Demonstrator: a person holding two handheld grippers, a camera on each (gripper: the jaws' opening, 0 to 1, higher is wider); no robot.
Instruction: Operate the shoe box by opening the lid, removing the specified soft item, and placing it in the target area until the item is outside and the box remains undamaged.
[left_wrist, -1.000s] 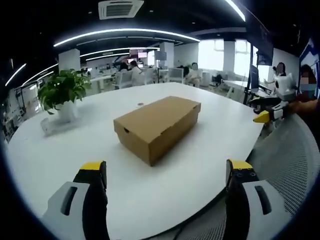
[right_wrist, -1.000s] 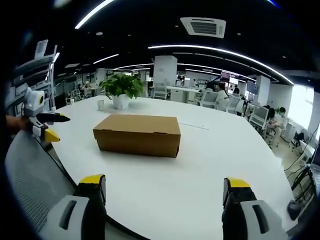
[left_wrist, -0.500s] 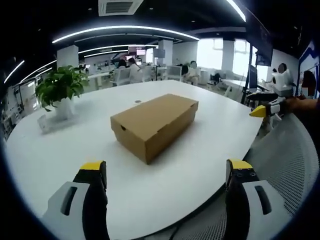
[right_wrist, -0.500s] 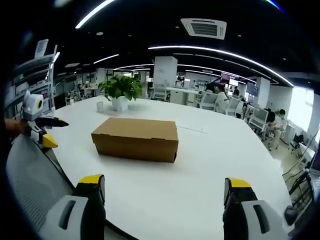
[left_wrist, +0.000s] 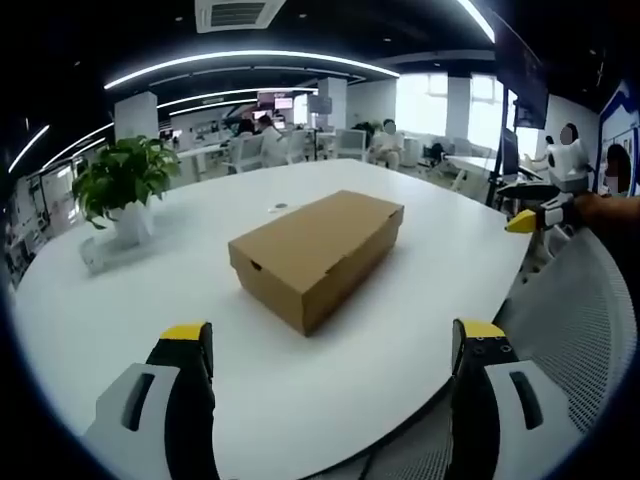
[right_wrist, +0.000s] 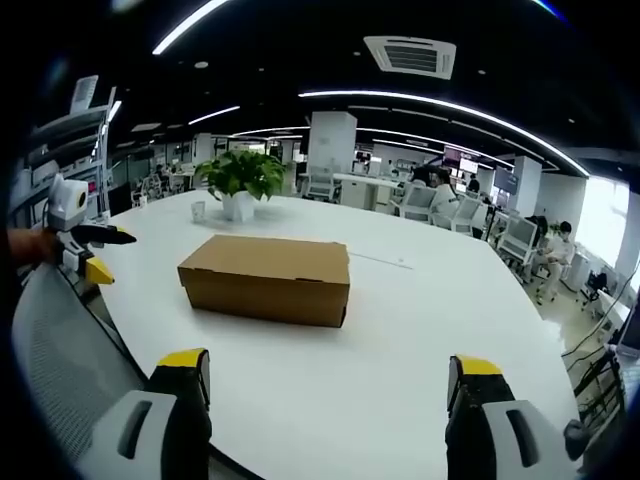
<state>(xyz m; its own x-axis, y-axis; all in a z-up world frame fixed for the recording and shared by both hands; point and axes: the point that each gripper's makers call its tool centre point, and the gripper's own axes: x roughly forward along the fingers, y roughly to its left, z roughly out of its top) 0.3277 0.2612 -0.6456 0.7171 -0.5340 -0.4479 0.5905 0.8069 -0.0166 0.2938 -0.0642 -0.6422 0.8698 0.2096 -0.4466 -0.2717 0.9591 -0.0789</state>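
Nothing on the bench has moved since a second ago; both views have only drifted a little with the hands. Nearest, the left gripper hangs with its jaws wide apart and empty above the near edge of the white bench; the right gripper likewise. Beyond them, mid-bench, sits the closed cardboard shoe box, well apart from both. Farther back stands a potted plant near the far edge.
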